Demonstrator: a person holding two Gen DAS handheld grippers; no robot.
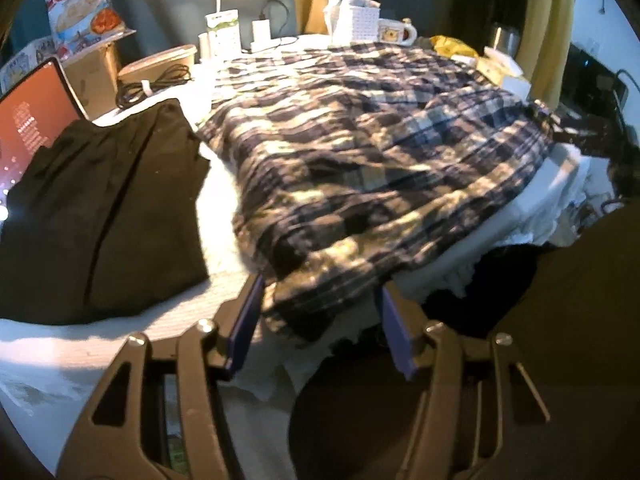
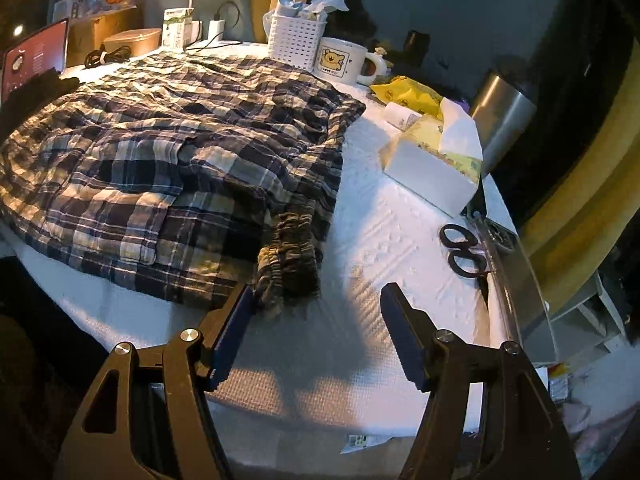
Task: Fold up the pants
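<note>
Lying rumpled on white cloth (image 2: 380,216), plaid pants (image 2: 168,152); left claw (image 1: 320,294), right claw (image 2: 318,294) both spread

Left gripper (image 1: 320,296): jaws spread wide, 2 blue-padded fingers (image 1: 244,320) pointing forward and slightly down, low near the surface edge. Nothing clamped between the pads; cloth lies in the gap but contact with the pads is unclear.

Right gripper (image 2: 318,300): jaws spread wide too, 2 blue pads (image 2: 400,332) parted, nothing between them. Left fingertip sits just beside fabric. Both black linkage frames visible at the bottom of each view.
</note>
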